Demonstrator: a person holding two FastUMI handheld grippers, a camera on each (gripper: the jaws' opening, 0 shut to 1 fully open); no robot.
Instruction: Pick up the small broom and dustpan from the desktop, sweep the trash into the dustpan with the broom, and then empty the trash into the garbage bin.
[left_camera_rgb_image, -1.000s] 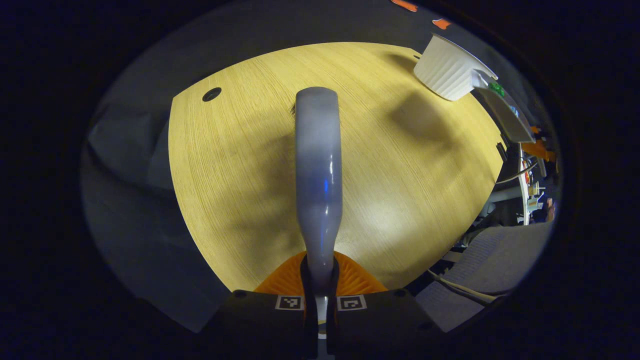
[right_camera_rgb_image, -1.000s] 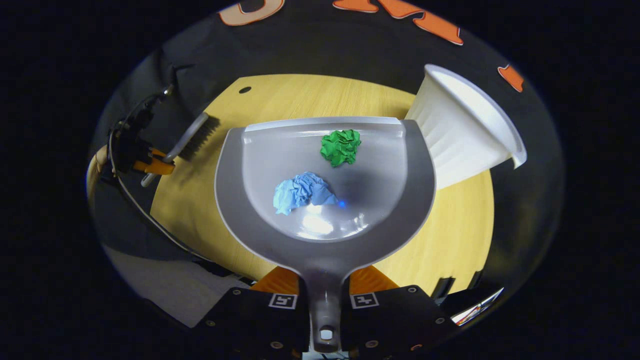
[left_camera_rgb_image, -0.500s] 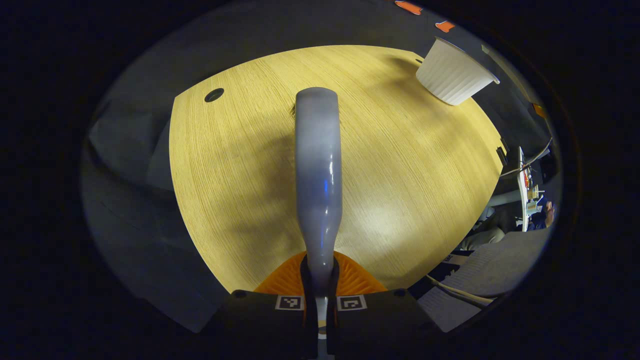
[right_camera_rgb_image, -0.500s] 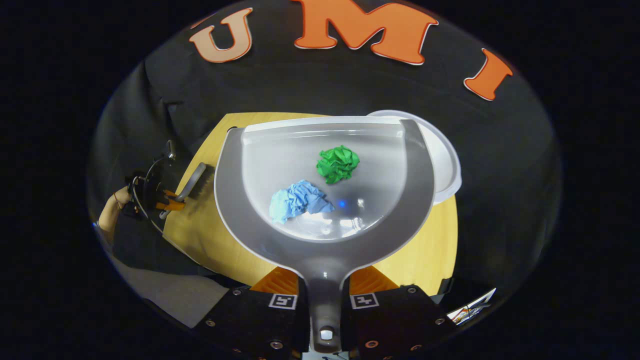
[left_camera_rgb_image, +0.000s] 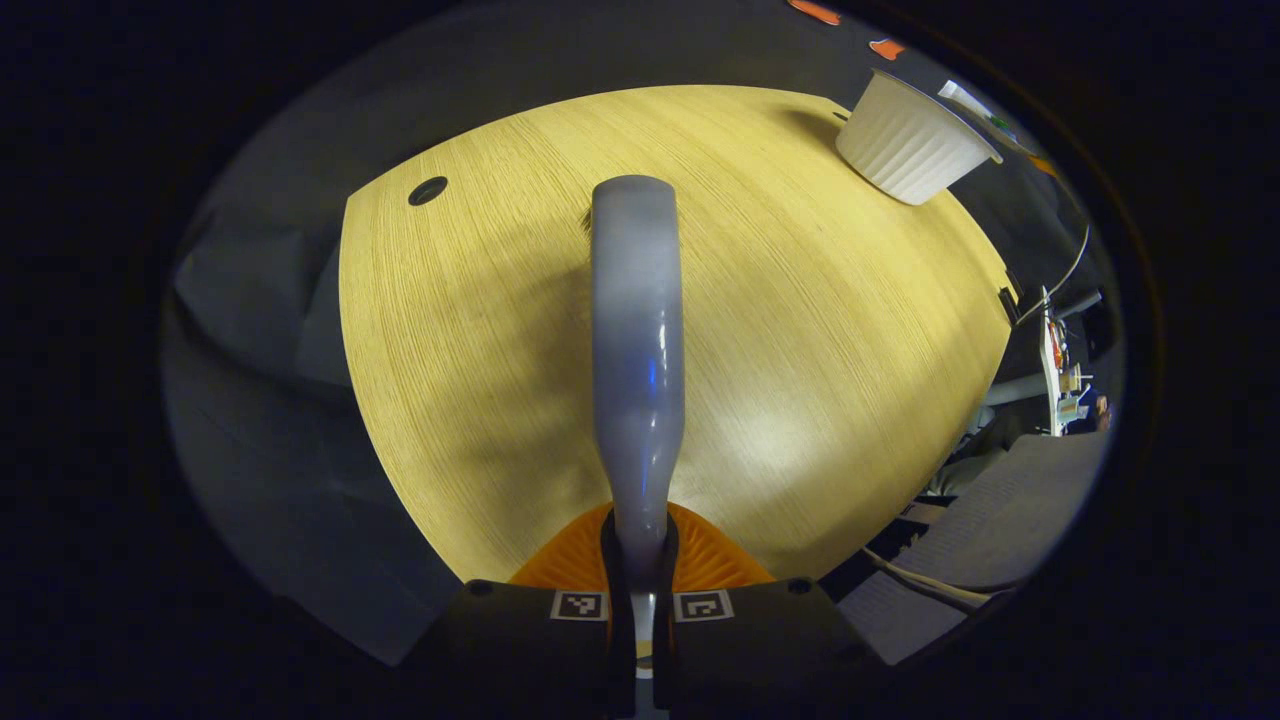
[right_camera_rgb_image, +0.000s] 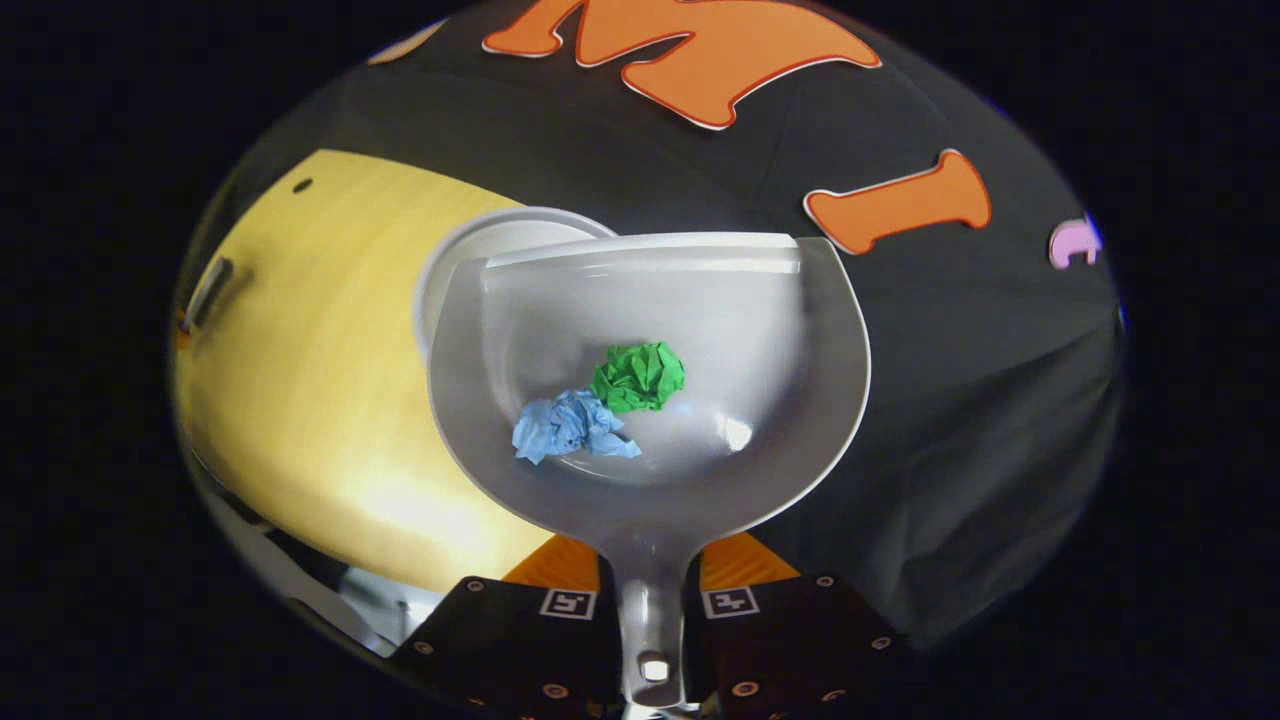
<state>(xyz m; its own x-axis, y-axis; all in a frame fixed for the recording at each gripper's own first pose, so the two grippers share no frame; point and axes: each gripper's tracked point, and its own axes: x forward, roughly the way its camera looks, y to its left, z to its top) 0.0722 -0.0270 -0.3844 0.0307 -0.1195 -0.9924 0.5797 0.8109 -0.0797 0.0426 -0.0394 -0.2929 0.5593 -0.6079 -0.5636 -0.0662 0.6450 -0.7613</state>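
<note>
The sweeping looks finished: a crumpled green paper ball and a crumpled blue paper ball lie touching each other in the well of the translucent grey plastic dustpan, toward its handle end. The right claw is closed on the dustpan's handle, both fingers pressing its sides, and carries the pan in the air, clear of the table. Behind the pan's left rim shows part of the round white plastic garbage bin, so the pan's lip seems to hang near or partly over the bin's mouth (the fisheye bend makes the overlap hard to judge).

The left claw is clamped on the handle of the small grey plastic broom, which points forward over the bare yellow wooden table; only a hint of bristles peeks past its far end. In the left gripper view the ribbed white bin stands at the table's far right corner, upright, and no trash shows on the tabletop.

What I judge to be left is the last step: bring the lip squarely over the bin and tip the pan forward so both balls slide out
</note>
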